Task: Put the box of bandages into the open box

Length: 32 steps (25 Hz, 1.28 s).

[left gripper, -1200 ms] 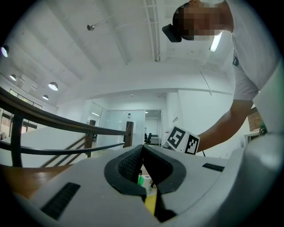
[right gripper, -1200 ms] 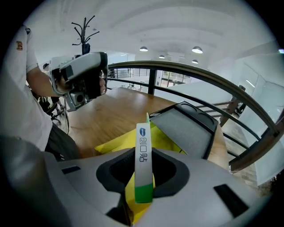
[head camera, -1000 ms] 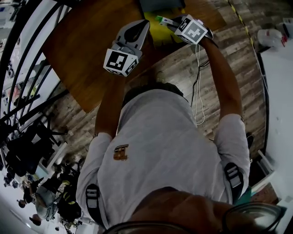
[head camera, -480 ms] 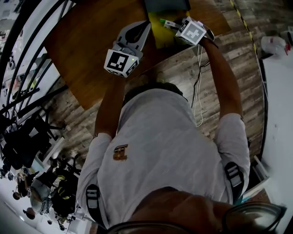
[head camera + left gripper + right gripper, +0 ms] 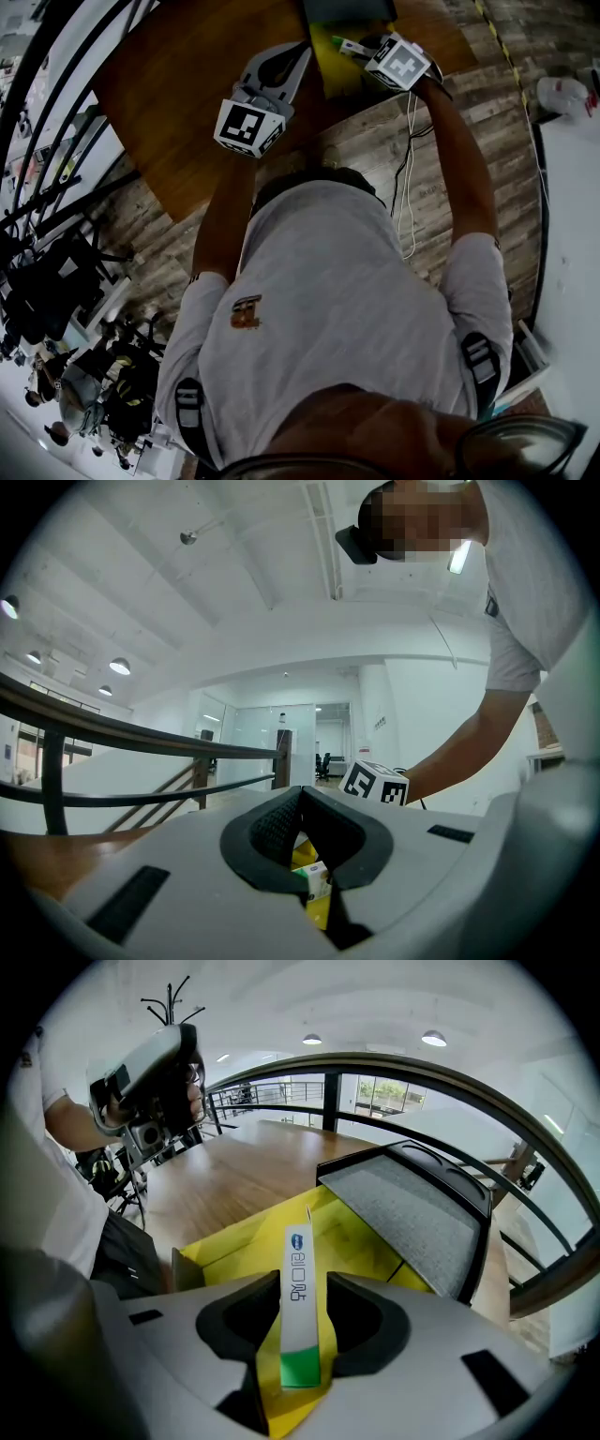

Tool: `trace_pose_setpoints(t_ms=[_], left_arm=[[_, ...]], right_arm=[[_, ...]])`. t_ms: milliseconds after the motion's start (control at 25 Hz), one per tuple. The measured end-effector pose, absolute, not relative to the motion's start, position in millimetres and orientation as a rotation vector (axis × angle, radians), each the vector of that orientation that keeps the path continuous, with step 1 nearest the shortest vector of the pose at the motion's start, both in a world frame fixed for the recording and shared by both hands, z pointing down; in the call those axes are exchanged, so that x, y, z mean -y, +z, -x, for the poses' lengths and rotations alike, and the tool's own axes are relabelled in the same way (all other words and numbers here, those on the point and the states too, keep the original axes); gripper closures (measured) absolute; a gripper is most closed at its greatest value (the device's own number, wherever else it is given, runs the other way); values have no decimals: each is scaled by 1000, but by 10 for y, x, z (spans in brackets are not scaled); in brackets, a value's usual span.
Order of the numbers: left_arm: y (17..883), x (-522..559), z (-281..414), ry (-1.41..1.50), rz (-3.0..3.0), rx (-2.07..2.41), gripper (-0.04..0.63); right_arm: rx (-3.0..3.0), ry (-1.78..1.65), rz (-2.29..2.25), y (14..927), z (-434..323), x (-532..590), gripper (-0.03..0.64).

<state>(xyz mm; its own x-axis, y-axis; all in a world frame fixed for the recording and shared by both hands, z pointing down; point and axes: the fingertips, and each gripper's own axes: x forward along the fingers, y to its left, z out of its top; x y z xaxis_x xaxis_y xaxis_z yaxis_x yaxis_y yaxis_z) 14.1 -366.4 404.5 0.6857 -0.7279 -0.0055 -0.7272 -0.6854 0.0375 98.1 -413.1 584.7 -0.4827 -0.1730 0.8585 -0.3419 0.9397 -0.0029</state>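
Bandage box point(image 5: 298, 1321) stands on its narrow side between the jaws of my right gripper point(image 5: 302, 1277). Those jaws are opening, and there is a gap between each pad and the carton. It sits just over the open yellow box point(image 5: 361, 1237), which lies by the near edge of the wooden table point(image 5: 234, 1176) with its grey-lined lid point(image 5: 403, 1213) tipped back on the far side. My left gripper point(image 5: 300, 794) hangs above the table beside the yellow box, jaw tips closed together with nothing between them.
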Motion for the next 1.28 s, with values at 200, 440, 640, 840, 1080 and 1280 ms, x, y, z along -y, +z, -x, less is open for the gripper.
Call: trace_pose_setpoints(t_ms=[200, 440, 640, 840, 1080, 1280], left_arm=[[4023, 3630, -154, -30, -2864, 1208, 576], [3967, 3571, -187, -38, -2890, 1170, 576], [3910, 3515, -230, -55, -2912, 1138, 576], [3807, 3462, -239, -76, -2931, 1118, 575], [3687, 3367, -327, -100, -2964, 1081, 577], [3592, 3230, -381, -111, -2982, 1040, 575]], right_arm=[[2129, 211, -426, 5634, -1019, 4180, 442], [2264, 220, -526, 5182, -1018, 4186, 442], [2417, 218, -611, 4781, -974, 4100, 477], [2570, 165, -697, 4377, -873, 3901, 534], [2715, 100, -832, 4047, -814, 3615, 558], [2798, 103, -956, 3844, -801, 3391, 571]])
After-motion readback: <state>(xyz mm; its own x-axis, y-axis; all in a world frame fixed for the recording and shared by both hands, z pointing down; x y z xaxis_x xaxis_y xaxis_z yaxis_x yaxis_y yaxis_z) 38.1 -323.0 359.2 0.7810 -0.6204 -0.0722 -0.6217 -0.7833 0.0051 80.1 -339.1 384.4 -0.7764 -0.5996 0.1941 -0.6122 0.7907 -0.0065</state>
